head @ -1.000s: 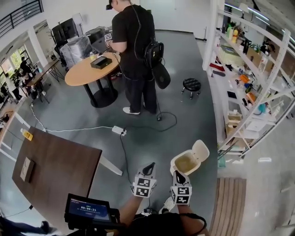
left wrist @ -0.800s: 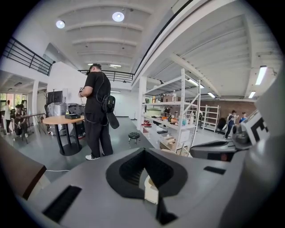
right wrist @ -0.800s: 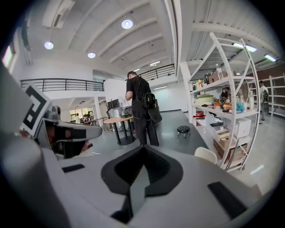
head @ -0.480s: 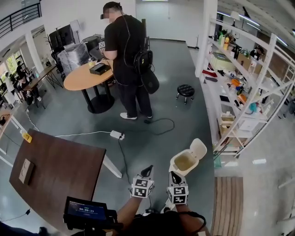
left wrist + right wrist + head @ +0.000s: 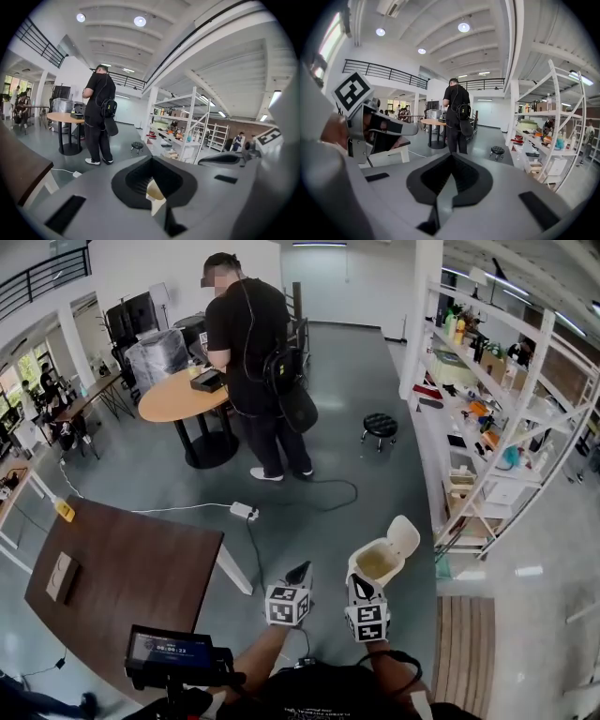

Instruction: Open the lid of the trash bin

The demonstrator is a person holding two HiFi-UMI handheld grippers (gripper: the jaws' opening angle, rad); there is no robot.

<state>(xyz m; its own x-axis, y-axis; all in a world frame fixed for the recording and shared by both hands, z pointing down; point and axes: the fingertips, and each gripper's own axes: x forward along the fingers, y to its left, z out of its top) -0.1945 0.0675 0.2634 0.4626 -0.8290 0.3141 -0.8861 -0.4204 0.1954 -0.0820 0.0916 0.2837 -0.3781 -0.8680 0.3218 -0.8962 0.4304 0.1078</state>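
The bin stands on the floor beside a shelf, its lid tipped up and back so the yellowish inside shows. The right gripper hangs just at the bin's near edge, jaws pressed together with nothing between them. The left gripper is apart to the left, jaws also together; a cream patch shows through the slit below their tips.

Just ahead of the grey, black-padded right gripper stands a cream trash bin, yellowish inside; this and the left gripper carry cubes patterned with black-and-white squares
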